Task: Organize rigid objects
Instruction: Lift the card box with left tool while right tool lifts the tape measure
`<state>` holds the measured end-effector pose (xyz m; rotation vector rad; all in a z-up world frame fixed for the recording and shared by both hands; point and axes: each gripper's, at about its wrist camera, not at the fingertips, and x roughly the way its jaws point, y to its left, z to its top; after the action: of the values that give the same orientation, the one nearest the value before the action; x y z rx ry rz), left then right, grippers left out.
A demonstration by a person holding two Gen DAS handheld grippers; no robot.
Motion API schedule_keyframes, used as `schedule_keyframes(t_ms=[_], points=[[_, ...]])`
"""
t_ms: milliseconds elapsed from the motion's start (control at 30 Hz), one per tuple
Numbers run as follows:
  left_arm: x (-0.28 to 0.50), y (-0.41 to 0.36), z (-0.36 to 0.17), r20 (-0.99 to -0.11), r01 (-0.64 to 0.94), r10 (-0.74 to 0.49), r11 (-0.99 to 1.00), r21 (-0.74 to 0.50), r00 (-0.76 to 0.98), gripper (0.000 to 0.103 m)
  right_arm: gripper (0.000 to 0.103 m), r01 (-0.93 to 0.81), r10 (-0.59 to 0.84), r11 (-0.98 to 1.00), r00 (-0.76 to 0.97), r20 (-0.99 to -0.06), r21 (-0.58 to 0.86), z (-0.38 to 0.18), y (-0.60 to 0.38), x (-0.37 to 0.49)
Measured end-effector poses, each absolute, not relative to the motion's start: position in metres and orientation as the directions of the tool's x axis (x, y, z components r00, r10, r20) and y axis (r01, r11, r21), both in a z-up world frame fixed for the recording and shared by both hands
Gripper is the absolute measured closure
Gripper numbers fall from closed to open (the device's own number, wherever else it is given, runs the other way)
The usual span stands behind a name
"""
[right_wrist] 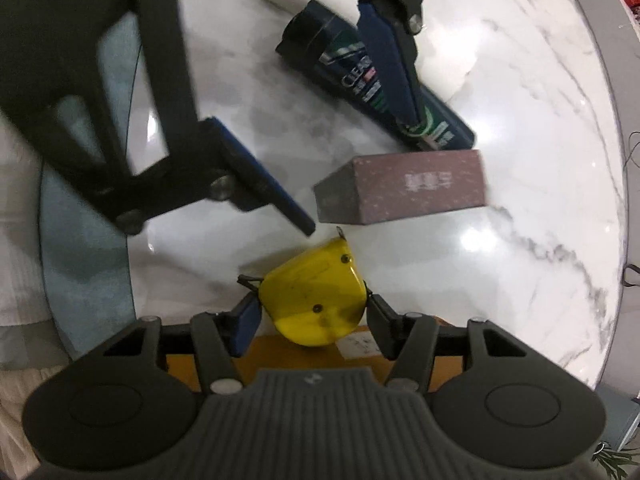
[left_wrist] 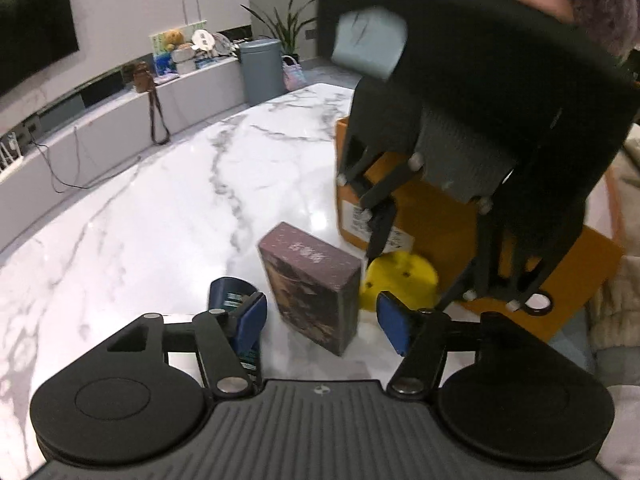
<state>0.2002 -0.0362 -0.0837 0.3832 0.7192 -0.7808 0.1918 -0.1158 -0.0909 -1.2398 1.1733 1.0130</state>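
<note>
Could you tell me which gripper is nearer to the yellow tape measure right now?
Right. The right gripper has its jaws closed on the yellow tape measure. The left gripper stands open around the purple box, beside the tape measure without touching it.

Purple box (right_wrist: 404,188) print blurred, unreadable; blue bottle (left_wrist: 236,320) mostly hidden behind left tool (left_wrist: 322,320) pad

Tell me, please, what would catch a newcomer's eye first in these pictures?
First, the bright yellow plastic tape measure, gripped between the pads of the right hand-held gripper above an orange cardboard box. Next, the maroon rectangular box, standing on the white marble table between the open fingers of the left hand-held gripper.
</note>
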Motion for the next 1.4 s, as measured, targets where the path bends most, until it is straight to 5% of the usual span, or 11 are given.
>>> schedule_keyframes(t_ms=[233, 467, 633, 833, 1400], points=[[0.215, -0.040, -0.084, -0.714, 0.764, -0.499, 0.640, 0.080, 0.492, 0.025, 0.046, -0.980, -0.032, 0.075, 0.183, -0.983, -0.185, -0.070, -0.116, 0.193], [0.218, -0.048, -0.086, -0.711, 0.751, -0.536, 0.660, -0.018, 0.455, 0.029, 0.046, -0.971, -0.015, 0.061, 0.231, -0.973, -0.231, -0.074, -0.117, 0.194], [0.220, -0.042, -0.091, -0.696, 0.692, -0.540, 0.717, -0.084, 0.474, 0.055, 0.046, -0.971, 0.005, 0.076, 0.229, -0.973, -0.228, -0.082, -0.113, 0.200], [0.217, -0.034, -0.084, -0.683, 0.696, -0.545, 0.714, -0.076, 0.486, 0.067, 0.046, -0.973, 0.018, 0.061, 0.222, -0.975, -0.221, -0.089, -0.120, 0.202], [0.206, -0.042, -0.084, -0.665, 0.569, -0.448, 0.822, -0.042, 0.598, 0.078, 0.046, -0.955, 0.031, 0.107, 0.280, -0.960, -0.275, -0.071, -0.117, 0.201]])
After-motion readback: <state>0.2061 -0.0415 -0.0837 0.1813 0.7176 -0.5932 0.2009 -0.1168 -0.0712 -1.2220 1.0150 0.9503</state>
